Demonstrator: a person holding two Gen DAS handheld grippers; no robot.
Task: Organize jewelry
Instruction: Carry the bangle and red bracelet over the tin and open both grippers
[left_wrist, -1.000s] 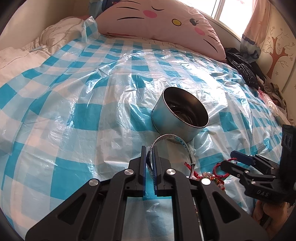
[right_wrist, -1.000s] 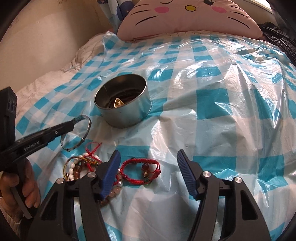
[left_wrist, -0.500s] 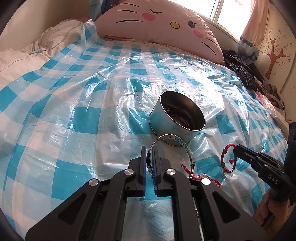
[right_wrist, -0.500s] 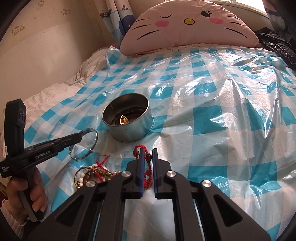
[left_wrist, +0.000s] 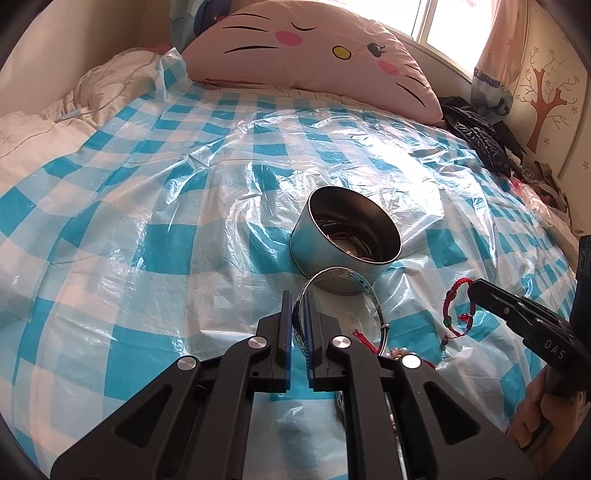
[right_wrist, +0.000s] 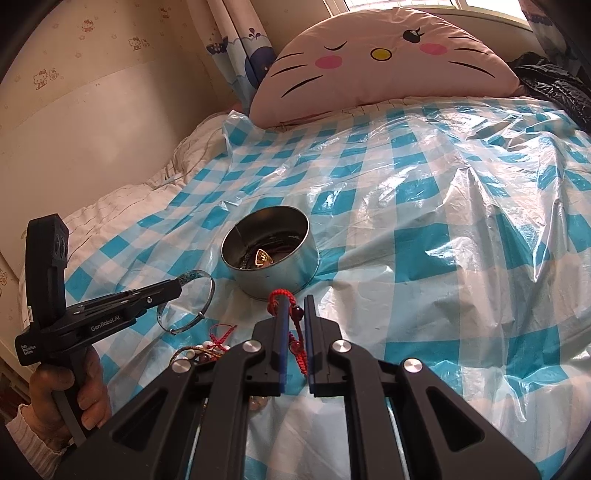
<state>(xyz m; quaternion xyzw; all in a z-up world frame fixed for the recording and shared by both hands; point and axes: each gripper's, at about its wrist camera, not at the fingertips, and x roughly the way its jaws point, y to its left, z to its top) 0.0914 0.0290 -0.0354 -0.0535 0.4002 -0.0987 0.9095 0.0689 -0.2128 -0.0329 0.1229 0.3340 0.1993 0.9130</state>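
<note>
My left hand-held gripper (left_wrist: 298, 314): clenched on the silver bangle (left_wrist: 345, 280), held just in front of the metal tin (left_wrist: 343, 240) on the bed's checked plastic sheet (left_wrist: 147, 221), as it was a second ago; my right hand-held gripper (right_wrist: 294, 325): a second ago spread wide over the pile, now clamped on the red cord bracelet (right_wrist: 282, 299) and lifted clear of the sheet, near the tin's rim. Remaining beaded bracelets (right_wrist: 203, 349): heaped on the sheet below the bangle; tin already holds several pieces.
</note>
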